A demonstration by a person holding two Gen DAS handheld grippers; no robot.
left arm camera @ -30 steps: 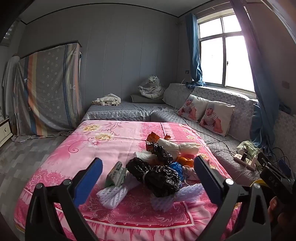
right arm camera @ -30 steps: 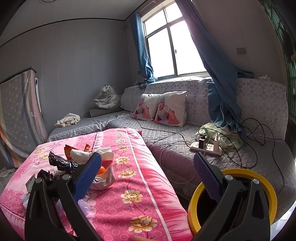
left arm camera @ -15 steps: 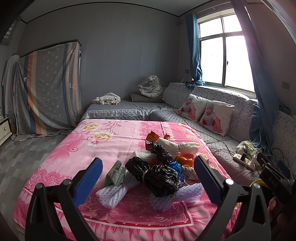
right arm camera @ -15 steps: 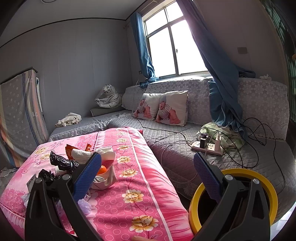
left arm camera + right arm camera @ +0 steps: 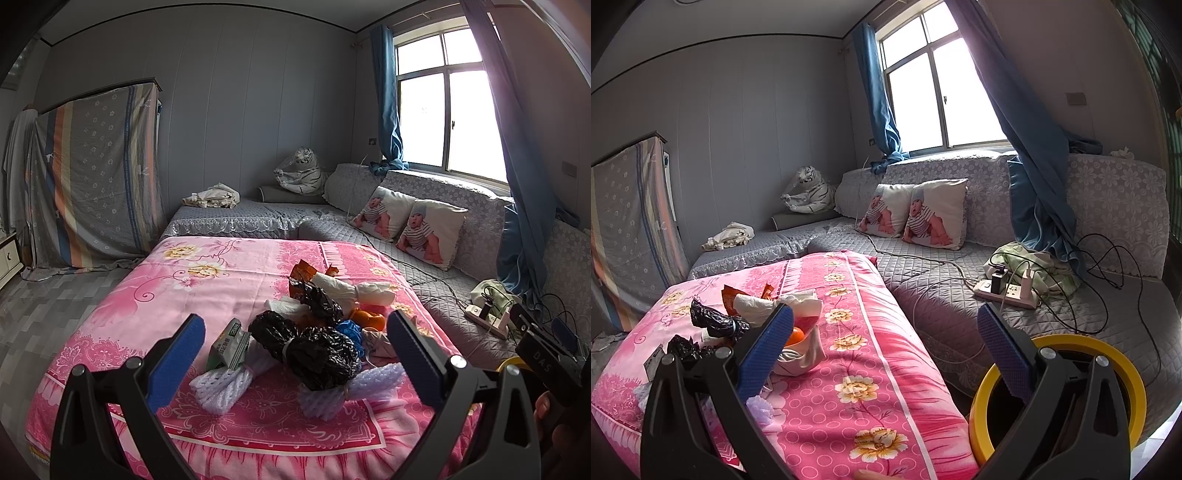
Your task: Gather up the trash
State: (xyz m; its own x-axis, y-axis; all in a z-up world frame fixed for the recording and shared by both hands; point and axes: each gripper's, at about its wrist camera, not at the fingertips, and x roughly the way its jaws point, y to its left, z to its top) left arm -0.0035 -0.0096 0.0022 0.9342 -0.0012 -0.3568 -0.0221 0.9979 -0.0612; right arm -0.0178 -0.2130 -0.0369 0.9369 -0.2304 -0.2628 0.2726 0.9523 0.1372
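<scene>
A pile of trash lies on the pink flowered cover [image 5: 155, 306]: crumpled black plastic bags [image 5: 314, 350], white foam nets [image 5: 218, 386], a small green carton [image 5: 227, 343], an orange wrapper [image 5: 301, 275], a white bundle [image 5: 351, 290] and an orange fruit [image 5: 365, 317]. My left gripper [image 5: 295, 365] is open and empty, hovering in front of the pile. My right gripper [image 5: 882, 350] is open and empty, to the right of the pile [image 5: 713, 325] and above the bed edge. A yellow-rimmed bin [image 5: 1108, 354] stands just behind its right finger.
A grey quilted sofa [image 5: 942, 280] runs along the window wall with two baby-print pillows [image 5: 916, 218]. A power strip [image 5: 1004, 290] with cables and a green cloth [image 5: 1034, 262] lie on it. A toy tiger [image 5: 301, 175] sits in the corner.
Both grippers have drifted slightly; the views shift a little. Both stay open and nothing was taken hold of.
</scene>
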